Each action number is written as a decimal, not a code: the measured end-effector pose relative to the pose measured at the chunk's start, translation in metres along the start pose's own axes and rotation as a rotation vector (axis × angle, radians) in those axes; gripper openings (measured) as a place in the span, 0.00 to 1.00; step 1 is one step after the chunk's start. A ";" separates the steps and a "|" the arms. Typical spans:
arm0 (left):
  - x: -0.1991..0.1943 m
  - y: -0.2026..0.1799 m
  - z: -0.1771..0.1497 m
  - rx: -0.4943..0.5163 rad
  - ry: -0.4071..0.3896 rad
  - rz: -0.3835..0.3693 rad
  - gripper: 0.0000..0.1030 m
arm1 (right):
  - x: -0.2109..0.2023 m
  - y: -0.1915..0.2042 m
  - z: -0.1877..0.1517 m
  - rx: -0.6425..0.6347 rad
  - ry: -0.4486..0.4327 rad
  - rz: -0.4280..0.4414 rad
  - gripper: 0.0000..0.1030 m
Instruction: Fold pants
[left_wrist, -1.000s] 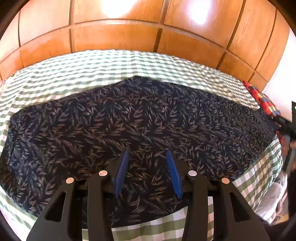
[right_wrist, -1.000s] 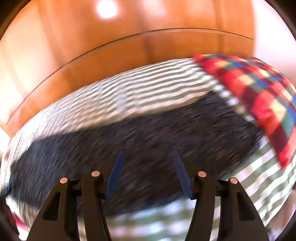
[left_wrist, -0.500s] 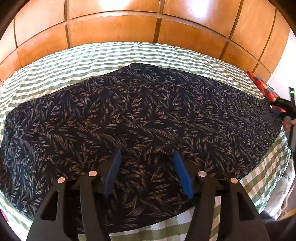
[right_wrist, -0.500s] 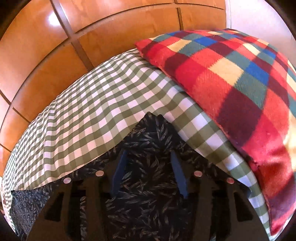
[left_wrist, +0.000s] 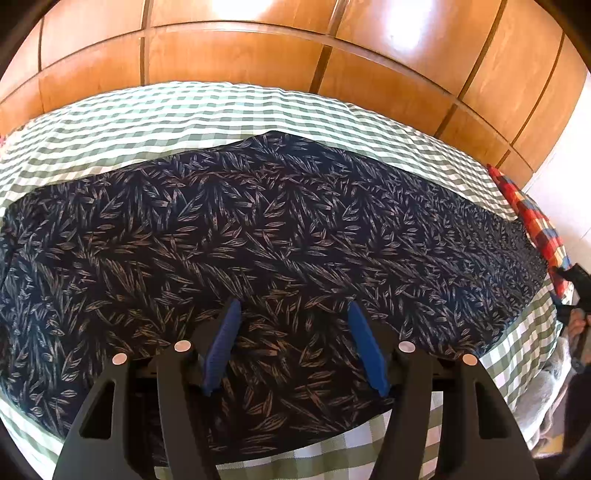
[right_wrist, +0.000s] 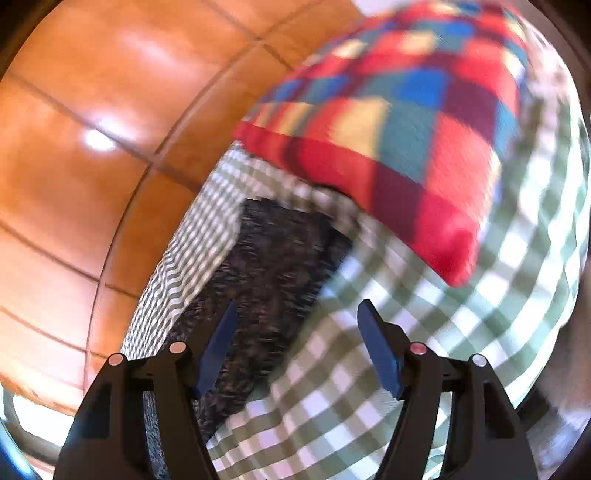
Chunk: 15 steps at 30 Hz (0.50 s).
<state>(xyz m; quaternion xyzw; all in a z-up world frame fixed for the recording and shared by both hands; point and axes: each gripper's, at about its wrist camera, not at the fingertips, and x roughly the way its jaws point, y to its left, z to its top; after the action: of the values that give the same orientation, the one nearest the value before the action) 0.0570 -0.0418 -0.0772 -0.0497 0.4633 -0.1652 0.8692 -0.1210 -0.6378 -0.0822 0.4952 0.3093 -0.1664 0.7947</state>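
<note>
The dark navy pants with a tan leaf print (left_wrist: 280, 236) lie spread flat and lengthwise across a bed covered in a green-and-white checked sheet (left_wrist: 221, 110), which gives a broad, smooth surface for making a fold. The left tool (left_wrist: 291, 314) hovers low over the near middle of the fabric with its blue-padded fingers (left_wrist: 225, 343) set wide apart and nothing between them, probably so it can pin or pinch the cloth at the fold line. In the right wrist view, which is blurred, the right tool (right_wrist: 293, 317) is likewise spread wide and empty, hanging over the narrow end of the pants (right_wrist: 273, 266) where the cloth meets the bare checked sheet (right_wrist: 362, 354); one finger sits over the fabric and the other over the sheet, so it straddles the garment's edge, a sensible stance for taking that edge. A red, blue and yellow checked fleece blanket (right_wrist: 399, 147) rests on the bed just beyond that end of the pants, close enough to snag a lifted hem. Glossy orange-brown wooden panelling (left_wrist: 240, 48) runs behind the bed. No fold looks made yet, judging by the flat single spread.
</note>
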 end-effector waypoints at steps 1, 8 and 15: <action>0.000 0.001 0.001 -0.007 0.003 -0.006 0.58 | 0.004 -0.003 0.001 0.022 -0.003 0.001 0.61; 0.002 -0.006 0.004 0.008 0.019 0.003 0.72 | 0.042 0.001 0.015 0.023 -0.011 -0.020 0.41; 0.007 -0.017 0.004 0.021 0.023 0.039 0.79 | 0.054 -0.009 0.020 0.005 0.055 0.078 0.57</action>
<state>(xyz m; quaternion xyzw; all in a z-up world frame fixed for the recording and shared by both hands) 0.0597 -0.0604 -0.0763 -0.0295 0.4723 -0.1537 0.8675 -0.0786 -0.6579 -0.1177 0.5132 0.3111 -0.1222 0.7905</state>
